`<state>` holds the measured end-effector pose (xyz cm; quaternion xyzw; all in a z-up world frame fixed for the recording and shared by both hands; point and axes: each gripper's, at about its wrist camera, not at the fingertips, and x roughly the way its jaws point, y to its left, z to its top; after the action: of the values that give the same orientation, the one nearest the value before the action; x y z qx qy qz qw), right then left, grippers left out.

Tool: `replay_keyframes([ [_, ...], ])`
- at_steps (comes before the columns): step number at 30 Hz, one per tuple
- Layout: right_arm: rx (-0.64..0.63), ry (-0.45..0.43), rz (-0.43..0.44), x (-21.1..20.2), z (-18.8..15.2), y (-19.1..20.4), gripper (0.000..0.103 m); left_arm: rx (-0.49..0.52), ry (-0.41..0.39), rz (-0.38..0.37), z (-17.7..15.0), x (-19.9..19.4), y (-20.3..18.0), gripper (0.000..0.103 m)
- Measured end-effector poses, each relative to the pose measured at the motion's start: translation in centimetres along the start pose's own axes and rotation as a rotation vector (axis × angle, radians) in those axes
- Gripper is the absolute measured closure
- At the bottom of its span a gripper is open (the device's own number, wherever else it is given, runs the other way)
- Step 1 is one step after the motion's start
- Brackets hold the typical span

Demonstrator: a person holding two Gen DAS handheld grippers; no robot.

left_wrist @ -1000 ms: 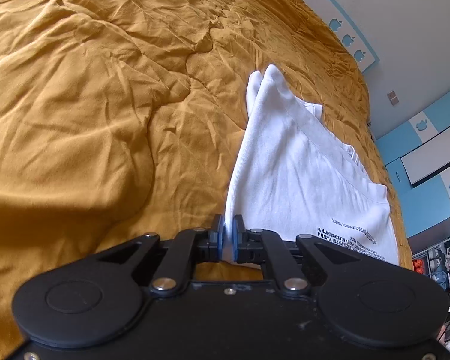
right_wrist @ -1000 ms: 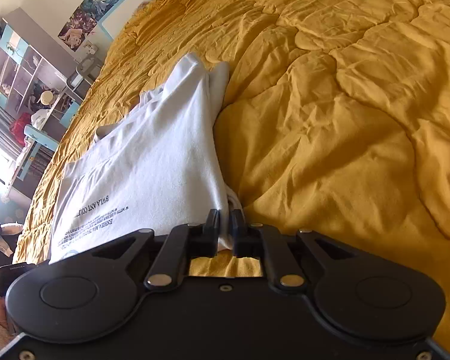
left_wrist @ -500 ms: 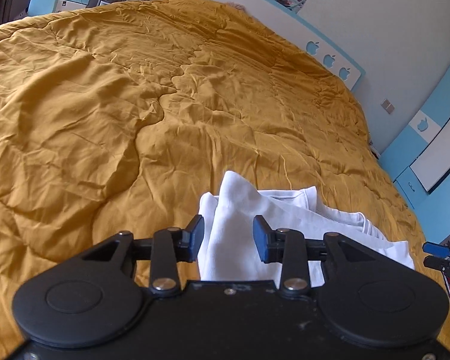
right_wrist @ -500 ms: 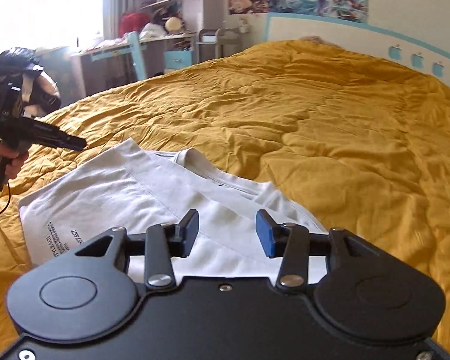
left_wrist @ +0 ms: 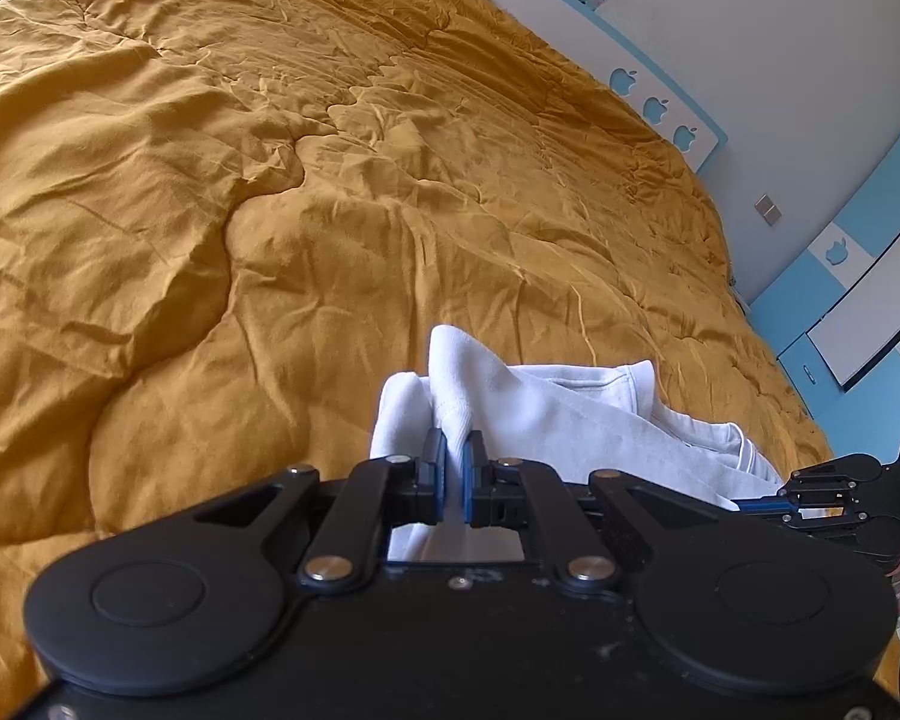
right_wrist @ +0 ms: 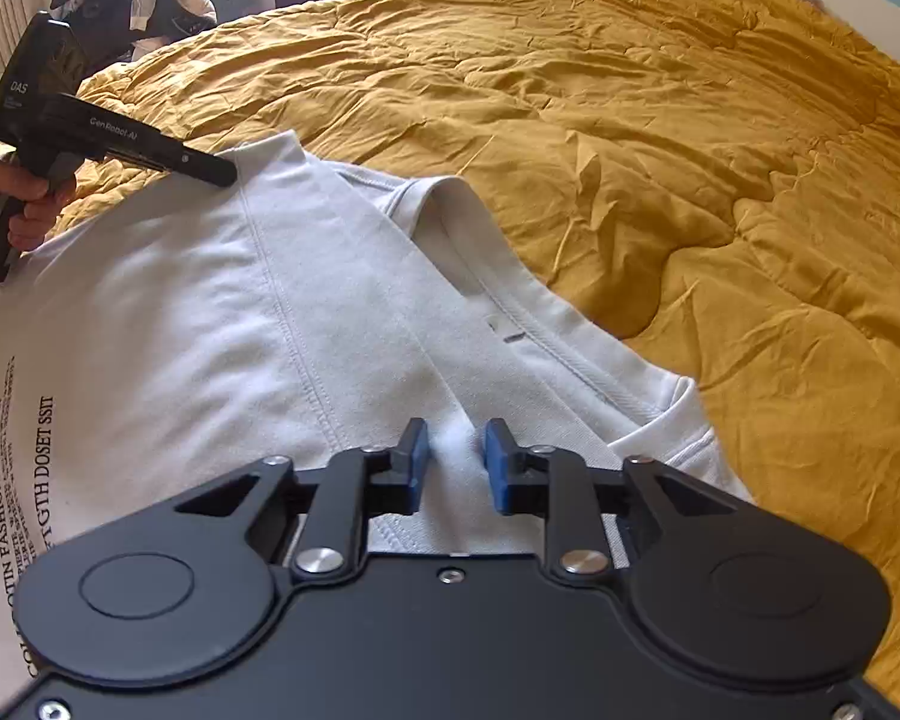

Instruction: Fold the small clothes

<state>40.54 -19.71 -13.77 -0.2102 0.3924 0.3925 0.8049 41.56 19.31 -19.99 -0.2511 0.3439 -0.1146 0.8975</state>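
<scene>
Bedroom setting, work surface a rumpled mustard quilt (left_wrist: 270,210). Item: one small white shirt (right_wrist: 270,312), lying near the front edge of the quilt, partly folded lengthwise, ribbed collar (right_wrist: 510,300) on the far side, black printed lettering (right_wrist: 30,450) on the near side. Handling, as judged: light, limp knit cotton; no stiffness, so it will sag and drape from any pinch and keep no shape unless laid flat; not fragile, not slippery, though the layers may slide over one another and the soft quilt gives no firm backing. Best hold, as judged: two matching corners or seamed edges at the shoulder end, where the cloth is doubled and thicker, pinched through all layers and kept taut between both hands. Left gripper (left_wrist: 455,450): jaws have just been closing and now stand all but together, clamped on a raised fold of shirt at its far corner, with the rest of the garment trailing off to that gripper's right. Right gripper (right_wrist: 455,450): jaws have just been closing; a narrow gap shows in its own view, filled by a gathered ridge of shirt that the pads appear to press, close beside the collar. Shirt spans the stretch between the two grippers. Surroundings: a hand (right_wrist: 24,204) on the left gripper's handle; blue-and-white headboard (left_wrist: 660,102) beyond the quilt.
</scene>
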Motion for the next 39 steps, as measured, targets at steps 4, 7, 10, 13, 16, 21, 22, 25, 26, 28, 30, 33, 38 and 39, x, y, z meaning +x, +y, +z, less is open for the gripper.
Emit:
replay_keyframes([
  [4, 0.021, -0.049, 0.029, -0.6, 0.2, -0.2, 0.098, -0.003, -0.076, 0.037, -0.4, -1.4, -0.5, 0.1],
  [7, 0.048, -0.124, 0.008, -1.5, 0.9, -0.6, 0.099, 0.027, -0.119, 0.064, -0.6, -2.0, -1.1, 0.1],
  [10, 0.051, -0.082, -0.082, 0.5, 1.3, -0.6, 0.097, 0.065, -0.087, 0.121, -0.9, -0.5, -1.0, 0.1],
  [13, 0.047, -0.099, -0.186, 1.2, 0.7, 0.0, 0.085, 0.071, -0.083, 0.138, -0.9, 0.0, -0.9, 0.099],
  [16, 0.129, -0.195, -0.222, -2.2, -0.5, 0.2, 0.081, 0.051, -0.138, 0.157, -0.8, -2.1, -1.3, 0.096],
  [21, 0.354, -0.259, -0.208, -9.5, -5.6, 3.1, 0.079, -0.019, -0.138, 0.012, -3.1, -7.0, -4.7, 0.093],
  [22, 0.376, -0.272, -0.204, -10.8, -7.1, 4.7, 0.078, -0.008, -0.117, -0.009, -4.3, -8.0, -6.0, 0.09],
  [25, 0.46, -0.298, -0.168, -13.2, -11.4, 8.9, 0.072, -0.014, -0.045, -0.071, -7.6, -9.8, -8.7, 0.085],
  [26, 0.505, -0.304, -0.157, -13.5, -12.5, 10.0, 0.072, -0.029, -0.034, -0.093, -8.9, -10.4, -9.6, 0.084],
  [28, 0.587, -0.32, -0.152, -13.6, -14.0, 12.2, 0.071, -0.05, -0.019, -0.131, -11.2, -11.0, -11.3, 0.083],
  [30, 0.629, -0.358, -0.158, -13.1, -13.9, 14.5, 0.07, -0.058, -0.019, -0.149, -13.1, -11.0, -12.9, 0.08],
  [33, 0.674, -0.429, -0.185, -11.4, -12.2, 17.8, 0.07, -0.085, -0.017, -0.14, -15.1, -10.2, -14.5, 0.08],
  [38, 0.651, -0.408, -0.313, -7.7, -9.4, 21.7, 0.07, -0.054, 0.027, -0.004, -17.0, -8.0, -15.0, 0.08],
  [39, 0.632, -0.386, -0.324, -7.1, -9.3, 22.0, 0.07, -0.05, 0.032, 0.013, -17.1, -7.8, -14.6, 0.08],
])
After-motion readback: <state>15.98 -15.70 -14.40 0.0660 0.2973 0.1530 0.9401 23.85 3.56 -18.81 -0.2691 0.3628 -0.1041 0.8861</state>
